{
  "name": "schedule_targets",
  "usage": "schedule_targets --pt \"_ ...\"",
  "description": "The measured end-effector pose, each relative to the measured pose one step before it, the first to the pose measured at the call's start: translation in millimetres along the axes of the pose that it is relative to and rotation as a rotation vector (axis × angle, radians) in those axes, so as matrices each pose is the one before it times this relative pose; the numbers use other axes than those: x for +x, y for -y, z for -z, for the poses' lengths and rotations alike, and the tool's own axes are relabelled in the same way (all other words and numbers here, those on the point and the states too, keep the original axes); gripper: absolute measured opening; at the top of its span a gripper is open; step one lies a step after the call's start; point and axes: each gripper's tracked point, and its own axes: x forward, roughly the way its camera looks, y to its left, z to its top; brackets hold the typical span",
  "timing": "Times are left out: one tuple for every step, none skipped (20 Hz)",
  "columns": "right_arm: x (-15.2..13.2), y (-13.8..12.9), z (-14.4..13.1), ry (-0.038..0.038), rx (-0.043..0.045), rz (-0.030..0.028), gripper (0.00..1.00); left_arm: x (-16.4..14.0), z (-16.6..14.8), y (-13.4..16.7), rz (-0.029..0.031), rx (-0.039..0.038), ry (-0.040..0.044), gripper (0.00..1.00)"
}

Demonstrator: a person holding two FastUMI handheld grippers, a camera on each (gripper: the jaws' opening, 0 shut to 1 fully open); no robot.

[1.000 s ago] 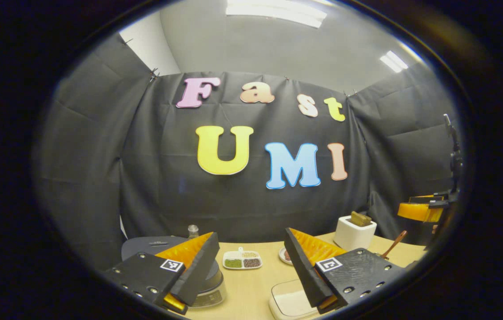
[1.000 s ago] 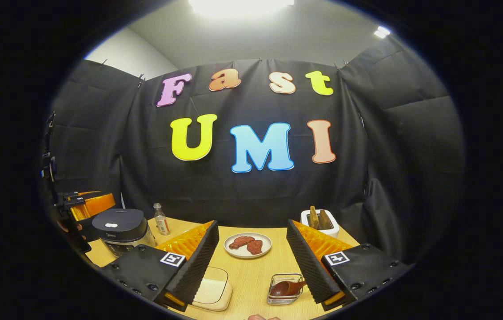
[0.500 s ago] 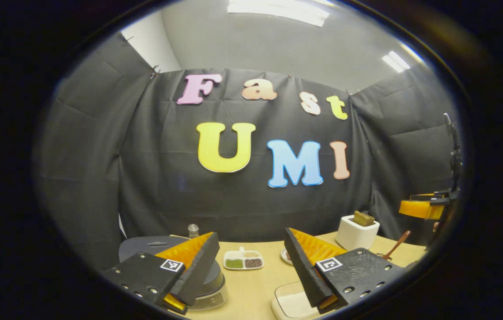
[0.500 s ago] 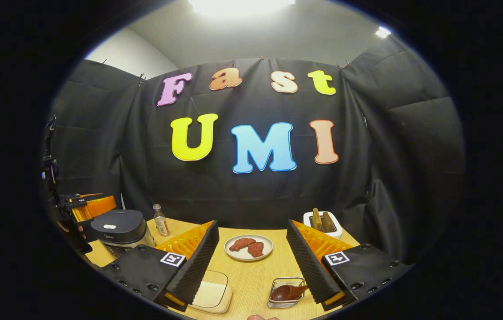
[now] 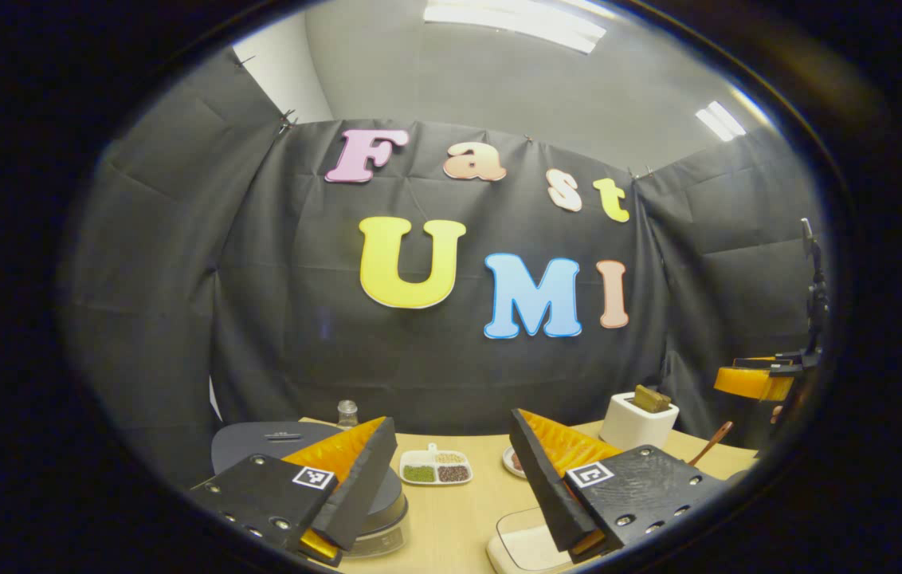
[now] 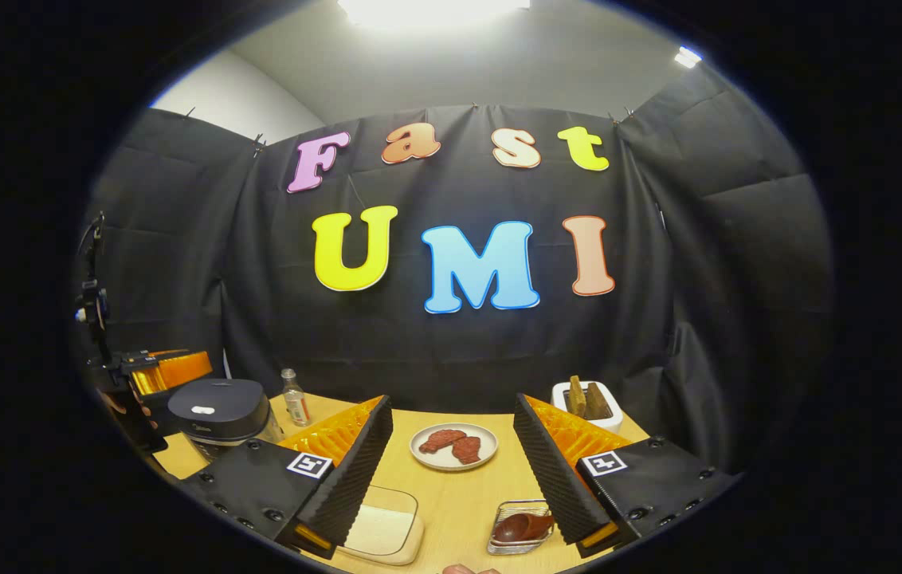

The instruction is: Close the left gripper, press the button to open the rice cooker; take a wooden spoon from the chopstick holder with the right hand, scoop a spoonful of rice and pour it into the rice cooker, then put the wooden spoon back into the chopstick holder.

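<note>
Since a second ago both cameras have drifted slightly. The left gripper [image 5: 451, 470] and the right gripper [image 6: 453, 462] gape, holding nothing. One rice cooker [image 6: 217, 409], lid down, sits at the table's [image 6: 451, 498] left edge; one wooden spoon [image 6: 521, 528] lies in a wire basket [image 6: 508, 545] near its front edge.

Bare tabletop [image 6: 451, 498] between rice cooker [image 6: 217, 408] and meat plate [image 6: 453, 446].

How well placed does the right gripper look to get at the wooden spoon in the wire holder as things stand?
Probably well placed. The right gripper is open, and the wooden spoon lies in the wire holder just ahead of it on the table, near its right finger, with nothing between them.
</note>
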Motion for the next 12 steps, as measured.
schedule_targets --pt "1.62 -3.08 -2.55 0.00744 0.00328 -0.00937 0.98 -1.47 1.89 -2.28 0.00261 -0.00614 -0.00354 0.89" --pt "2.85 0.06 -0.83 0.00298 -0.00374 -0.00128 0.98 -3.33 -1.69 -2.06 -0.00078 -0.00144 0.00131 0.9" --pt "1.45 0.39 -0.14 -0.00139 -0.00868 0.00201 0.98 0.05 -1.16 -3.49 -0.00753 0.00094 0.00079 0.79" --pt "-0.83 0.58 1.88 -0.00633 -0.00857 0.00147 0.98 -1.72 -0.67 -2.04 -0.00212 0.00652 -0.00463 0.67" --pt "0.03 -1.12 1.97 -0.00776 -0.00897 -0.00274 0.98 -0.99 0.09 0.47 0.00449 0.01041 -0.00674 0.67" --pt "-0.81 -1.77 2.23 -0.00747 -0.00956 -0.00397 0.98 -0.89 -3.07 0.45 0.00889 0.01603 0.00125 0.67" --pt "-0.01 -0.29 1.67 -0.00609 -0.00917 -0.00116 0.98 -1.21 -1.8 -5.26 -0.0088 0.0175 0.00369 0.59" --pt "1.09 0.05 1.76 -0.00458 -0.00722 0.0035 0.98 0.39 1.8 -2.47 -0.00046 0.00685 -0.01421 0.5" --pt "1.11 0.86 0.64 -0.00315 -0.00623 0.0062 0.98 0.82 7.93 2.75 0.01581 0.00325 -0.02233 0.42" --pt "1.64 -1.87 1.91 -0.00255 -0.00588 0.00359 0.98 1.56 3.92 1.26 0.01202 -0.00304 -0.01445 0.42" --pt "1.08 -2.27 1.08 -0.00301 -0.00557 -0.0009 0.98 5.61 3.94 -0.66 0.00391 -0.00929 -0.00768 0.42" --pt "1.4 -3.4 3.49 -0.00673 -0.0055 -0.00454 0.98 -1.06 -0.05 -13.2 -0.04243 -0.0242 0.00091 0.42"
